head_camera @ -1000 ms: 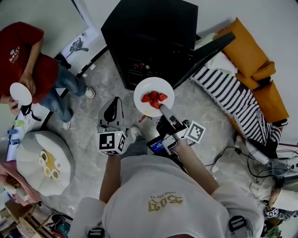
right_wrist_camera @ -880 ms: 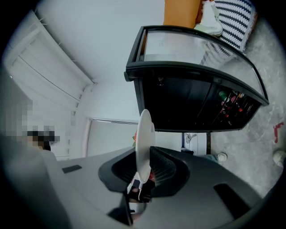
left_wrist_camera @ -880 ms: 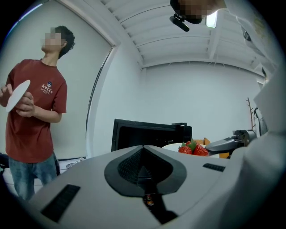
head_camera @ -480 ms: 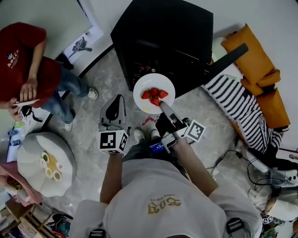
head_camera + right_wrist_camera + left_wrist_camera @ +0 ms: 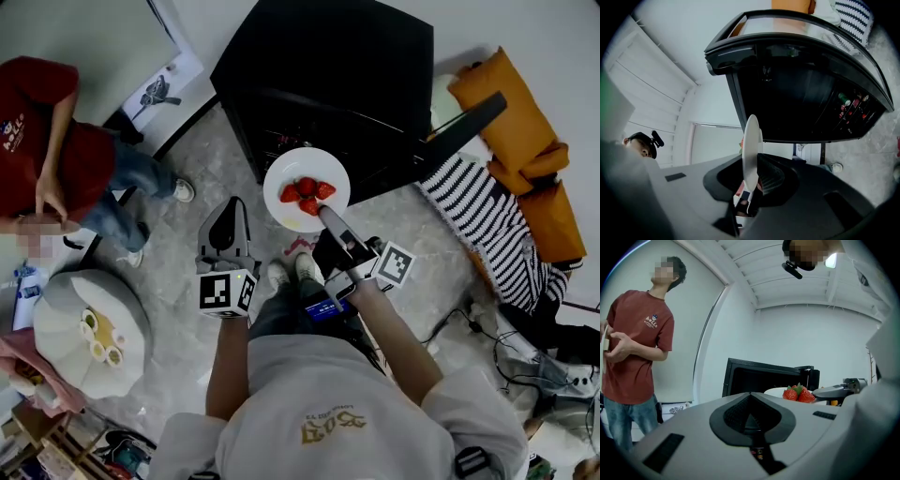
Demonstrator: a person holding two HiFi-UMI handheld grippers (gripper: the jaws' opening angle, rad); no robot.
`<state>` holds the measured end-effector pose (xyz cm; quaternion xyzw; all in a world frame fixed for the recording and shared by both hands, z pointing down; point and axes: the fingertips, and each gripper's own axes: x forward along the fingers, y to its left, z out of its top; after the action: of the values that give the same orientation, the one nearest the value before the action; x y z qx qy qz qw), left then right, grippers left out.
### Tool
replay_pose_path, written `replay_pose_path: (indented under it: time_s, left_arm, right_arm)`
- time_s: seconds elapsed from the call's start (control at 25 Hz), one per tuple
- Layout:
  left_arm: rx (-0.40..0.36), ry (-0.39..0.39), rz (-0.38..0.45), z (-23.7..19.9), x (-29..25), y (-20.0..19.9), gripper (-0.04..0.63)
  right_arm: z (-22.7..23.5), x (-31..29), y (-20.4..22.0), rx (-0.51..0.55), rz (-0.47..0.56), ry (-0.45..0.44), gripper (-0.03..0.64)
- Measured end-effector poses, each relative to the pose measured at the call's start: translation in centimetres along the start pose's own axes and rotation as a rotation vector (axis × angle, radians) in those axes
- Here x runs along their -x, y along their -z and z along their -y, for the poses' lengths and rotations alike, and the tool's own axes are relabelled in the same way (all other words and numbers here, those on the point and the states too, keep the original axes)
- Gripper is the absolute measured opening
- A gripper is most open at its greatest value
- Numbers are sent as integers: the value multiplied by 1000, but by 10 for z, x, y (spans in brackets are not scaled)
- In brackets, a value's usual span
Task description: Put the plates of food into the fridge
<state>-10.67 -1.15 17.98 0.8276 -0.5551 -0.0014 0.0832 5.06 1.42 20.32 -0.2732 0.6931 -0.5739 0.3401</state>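
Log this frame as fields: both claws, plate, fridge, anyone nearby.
right claw: shut on the rim of the round white plate
plate load: red strawberries
left claw: shut, empty, low and left of the plate
fridge: black fridge, door open
plate position: held in front of the fridge opening, not yet inside
bystander: person in red T-shirt, far left
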Motion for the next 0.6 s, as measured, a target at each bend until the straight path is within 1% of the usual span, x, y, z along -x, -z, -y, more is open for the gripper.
replay_pose_path:
  time_s: [0.28,0.6]
  left_arm:
    - [2,-22,-24,-8,-6,17,6]
    - [-2,-13,-46,-5,-11,41,6]
  right_arm:
    - [18,-4,-4,-9,-18,11,72]
    - [41,-5,-7,-12,-38,9,71]
